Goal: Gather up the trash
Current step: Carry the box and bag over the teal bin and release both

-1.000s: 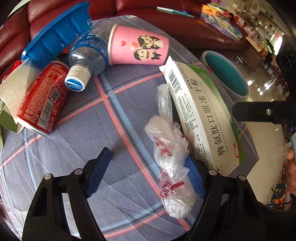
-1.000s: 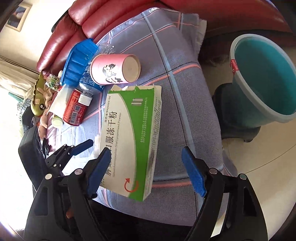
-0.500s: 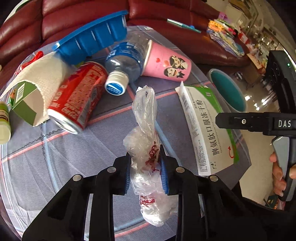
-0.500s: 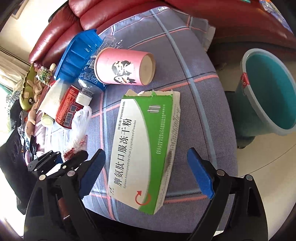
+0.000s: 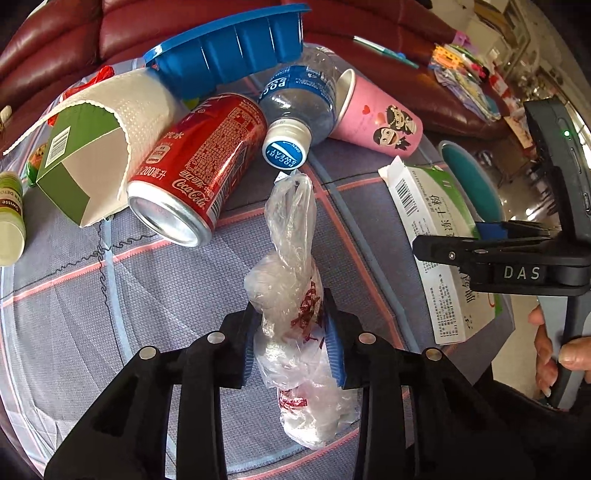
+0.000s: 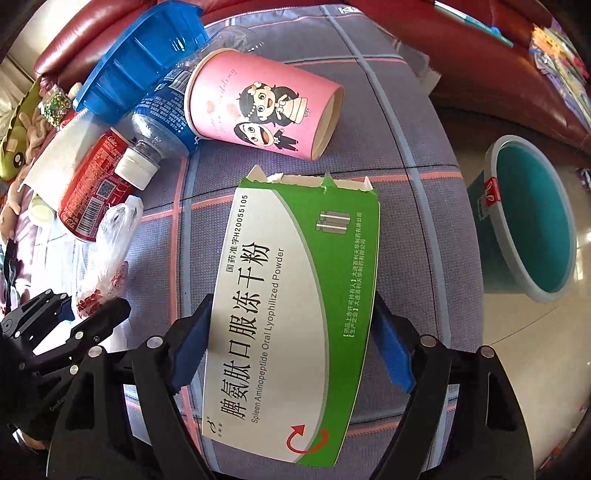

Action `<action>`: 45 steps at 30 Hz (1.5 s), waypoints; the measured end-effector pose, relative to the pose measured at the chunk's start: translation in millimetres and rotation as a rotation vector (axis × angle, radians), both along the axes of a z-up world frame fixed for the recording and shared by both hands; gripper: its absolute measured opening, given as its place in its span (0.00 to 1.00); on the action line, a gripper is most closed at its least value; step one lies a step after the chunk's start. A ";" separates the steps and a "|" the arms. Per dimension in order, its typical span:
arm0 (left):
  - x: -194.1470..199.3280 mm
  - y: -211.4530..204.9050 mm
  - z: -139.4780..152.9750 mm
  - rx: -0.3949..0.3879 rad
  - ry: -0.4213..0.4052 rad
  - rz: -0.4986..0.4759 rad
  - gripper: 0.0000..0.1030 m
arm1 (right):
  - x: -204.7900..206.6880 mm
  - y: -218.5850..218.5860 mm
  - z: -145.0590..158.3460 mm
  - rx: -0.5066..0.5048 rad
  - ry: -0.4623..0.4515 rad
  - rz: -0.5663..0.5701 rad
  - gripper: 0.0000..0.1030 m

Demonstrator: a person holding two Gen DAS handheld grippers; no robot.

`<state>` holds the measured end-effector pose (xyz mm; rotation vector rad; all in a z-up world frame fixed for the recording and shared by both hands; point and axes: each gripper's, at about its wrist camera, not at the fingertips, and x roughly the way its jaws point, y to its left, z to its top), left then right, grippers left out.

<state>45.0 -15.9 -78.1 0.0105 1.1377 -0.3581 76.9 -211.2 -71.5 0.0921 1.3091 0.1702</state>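
Note:
A crumpled clear plastic bag point(image 5: 291, 258) with red print lies on the plaid cloth point(image 5: 110, 295). My left gripper point(image 5: 291, 314) has both pads against its middle, and the jaws are easing apart. A green and white medicine box point(image 6: 295, 277), torn at its far end, lies flat near the table's edge. My right gripper point(image 6: 291, 302) points down over it with a blue pad along each long side. Those jaws are closing and do not visibly squeeze the box. A teal bin point(image 6: 535, 221) stands on the floor to the right.
Behind the bag lie a red cola can point(image 5: 199, 158), a plastic bottle point(image 5: 299, 99), a pink paper cup point(image 6: 258, 107), a blue tray point(image 5: 229, 48) and a green carton with paper towel point(image 5: 85, 162). A dark red sofa point(image 5: 110, 22) runs behind the table.
The left jaws closed around the plastic bag, then loosened slightly. The right gripper moved forward over the medicine box, so its jaws now straddle it and have narrowed.

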 end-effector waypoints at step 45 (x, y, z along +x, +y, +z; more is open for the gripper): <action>125.4 -411.8 14.2 0.027 -0.028 -0.509 0.56 | 33.1 -383.2 43.0 0.085 -0.207 -0.533 0.72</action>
